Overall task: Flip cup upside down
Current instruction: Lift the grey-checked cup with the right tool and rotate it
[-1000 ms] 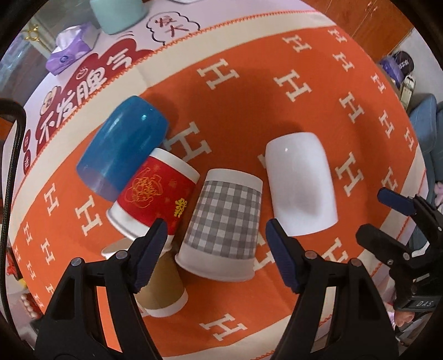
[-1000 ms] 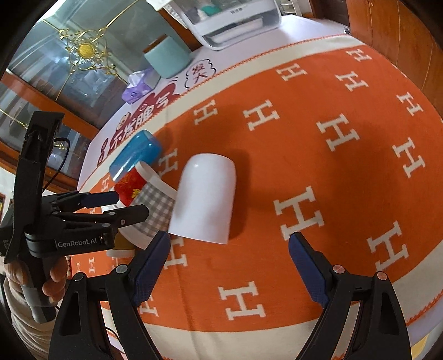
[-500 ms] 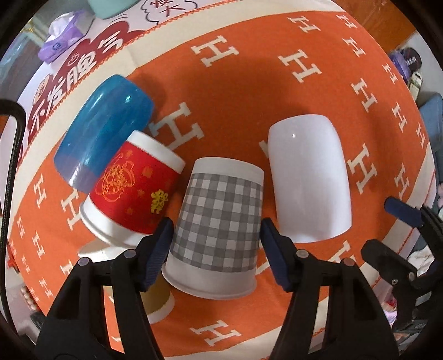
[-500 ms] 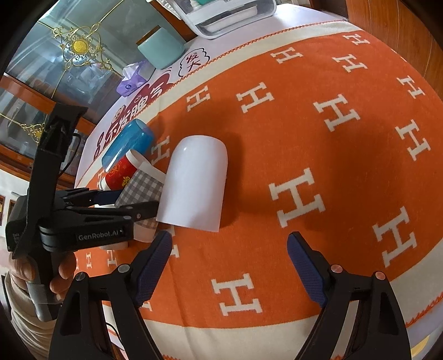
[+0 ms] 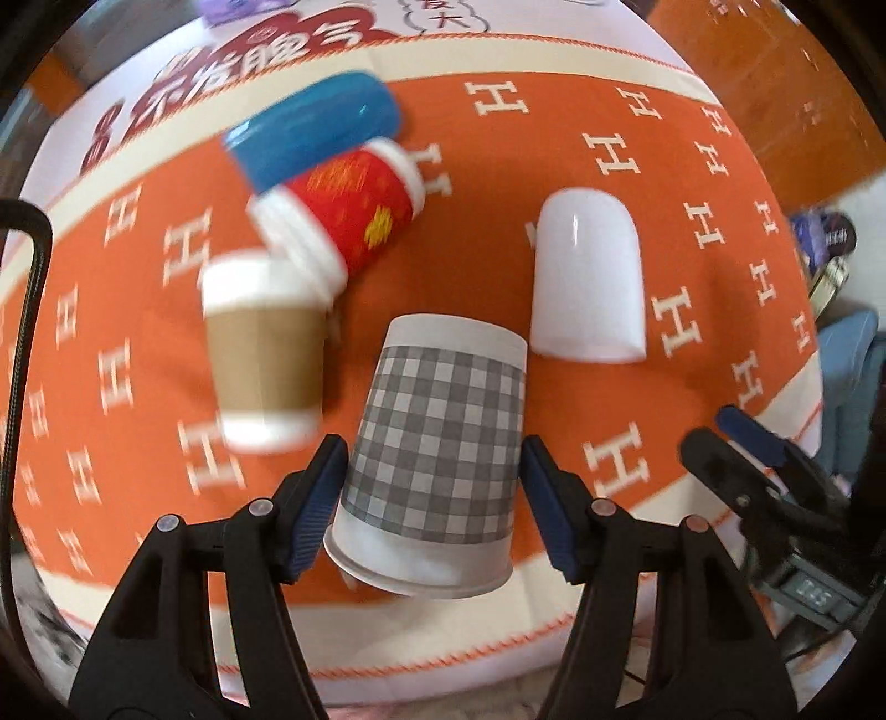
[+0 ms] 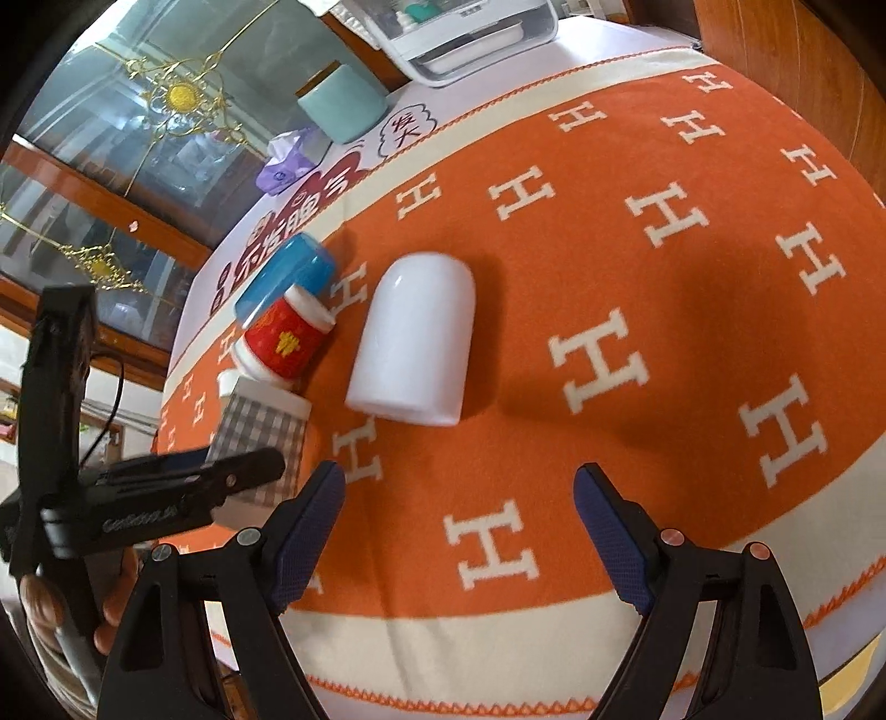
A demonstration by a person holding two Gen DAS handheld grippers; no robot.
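My left gripper [image 5: 429, 501] is shut on the grey checked paper cup [image 5: 437, 443], holding it by its sides, wide rim toward me, lifted off the cloth. The same cup shows in the right wrist view [image 6: 260, 437], partly behind the left gripper [image 6: 221, 476]. A white cup [image 5: 587, 277] lies on its side to the right, also seen in the right wrist view [image 6: 415, 338]. My right gripper [image 6: 459, 531] is open and empty, hovering in front of the white cup.
A brown-sleeved cup [image 5: 263, 349], a red cup [image 5: 343, 213] and a blue cup [image 5: 315, 124] lie at the left on the orange H-patterned cloth [image 5: 637, 399]. A teal canister [image 6: 343, 102], purple tissue pack [image 6: 282, 166] and white appliance [image 6: 470, 27] stand at the back.
My left gripper closed on the checked cup and pulled it up and back from the group, uncovering the brown-sleeved cup. The right gripper barely moved.
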